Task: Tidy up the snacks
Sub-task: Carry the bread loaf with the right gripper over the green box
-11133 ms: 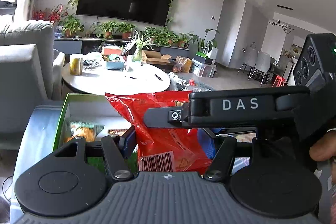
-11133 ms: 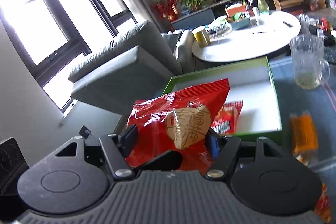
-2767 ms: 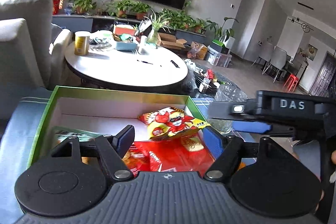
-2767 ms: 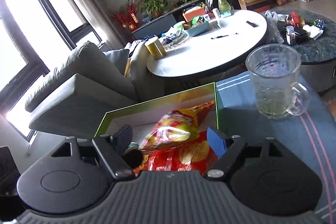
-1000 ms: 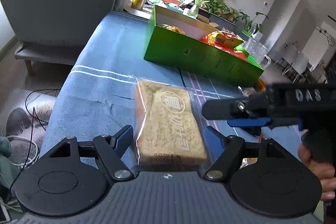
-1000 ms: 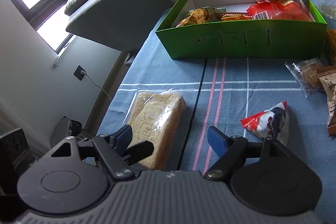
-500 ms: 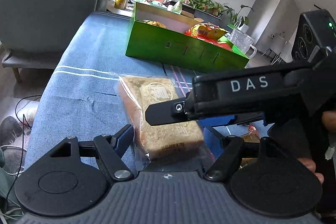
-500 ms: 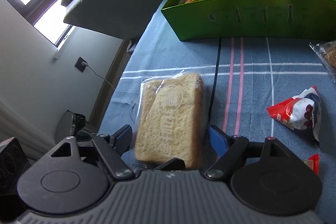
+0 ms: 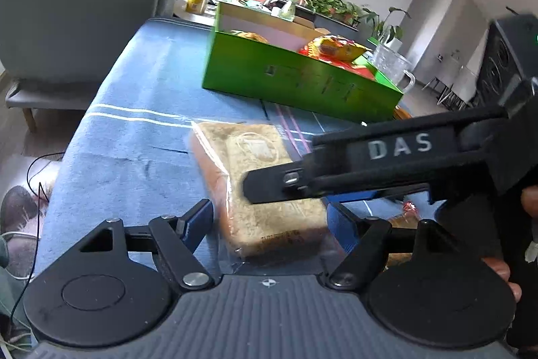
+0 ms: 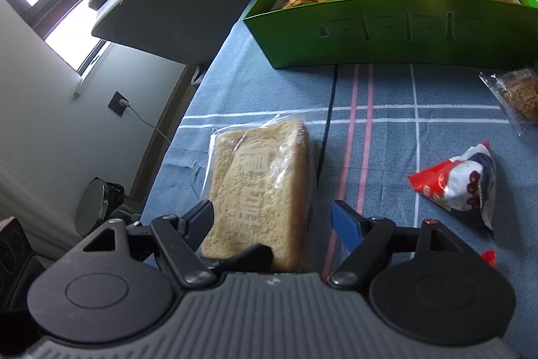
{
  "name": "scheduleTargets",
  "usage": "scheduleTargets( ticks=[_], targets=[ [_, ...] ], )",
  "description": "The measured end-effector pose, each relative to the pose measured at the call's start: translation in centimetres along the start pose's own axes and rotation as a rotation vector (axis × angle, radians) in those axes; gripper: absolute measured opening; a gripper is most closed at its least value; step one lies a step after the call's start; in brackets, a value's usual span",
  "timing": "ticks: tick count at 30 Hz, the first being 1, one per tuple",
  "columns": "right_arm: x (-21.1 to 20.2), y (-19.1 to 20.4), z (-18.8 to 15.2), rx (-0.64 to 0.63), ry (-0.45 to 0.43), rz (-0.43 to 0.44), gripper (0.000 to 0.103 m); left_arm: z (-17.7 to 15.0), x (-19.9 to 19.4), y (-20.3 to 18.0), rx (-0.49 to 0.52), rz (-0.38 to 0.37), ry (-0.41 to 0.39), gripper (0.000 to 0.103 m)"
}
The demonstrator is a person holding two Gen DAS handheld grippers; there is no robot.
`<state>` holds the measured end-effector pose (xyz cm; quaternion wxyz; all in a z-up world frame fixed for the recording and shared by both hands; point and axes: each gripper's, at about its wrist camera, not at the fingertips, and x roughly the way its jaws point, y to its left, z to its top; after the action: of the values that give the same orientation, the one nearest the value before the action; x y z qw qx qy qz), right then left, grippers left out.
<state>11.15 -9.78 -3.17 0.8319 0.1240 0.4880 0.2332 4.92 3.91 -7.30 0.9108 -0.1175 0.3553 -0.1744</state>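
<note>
Bread in a clear wrapper (image 9: 265, 190) is framed by both tools on the blue-clothed table (image 9: 134, 137). The left tool (image 9: 269, 221) is opening, its pads clear of the bread; the right tool (image 10: 272, 221) is closing around it, the pads not yet pressed. Beyond, snacks are held in a green box (image 10: 386, 32).

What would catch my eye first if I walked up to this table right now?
Probably the wrapped bread slice lying on the blue cloth, with both the left gripper and right gripper straddling it. Behind it sits a bright green box already holding colourful snack bags.
</note>
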Motion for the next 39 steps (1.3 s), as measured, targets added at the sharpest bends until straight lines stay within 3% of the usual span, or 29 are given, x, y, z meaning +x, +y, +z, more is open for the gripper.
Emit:
scheduleTargets(
  ticks=[7, 18, 29, 39],
  targets=[
    [-0.4, 1.0, 0.0, -0.052, -0.006, 0.027, 0.054, 1.0, -1.1, -0.7, -0.013, -0.006, -0.044, 0.069],
    [-4.8, 0.5, 2.6, -0.033, -0.168, 0.046, 0.053, 5.6, -1.6, -3.9, 0.076, -0.039, -0.154, 0.069],
    [-6.7, -3.1, 6.2, 0.054, -0.257, 0.057, 0.053, 10.4, 1.9, -6.1, 0.119, -0.083, -0.176, 0.069],
    [-6.2, -5.1, 11.5, 0.075, -0.315, 0.052, 0.053, 15.6, 6.2, -6.1, 0.118, -0.091, -0.186, 0.069]
  ],
)
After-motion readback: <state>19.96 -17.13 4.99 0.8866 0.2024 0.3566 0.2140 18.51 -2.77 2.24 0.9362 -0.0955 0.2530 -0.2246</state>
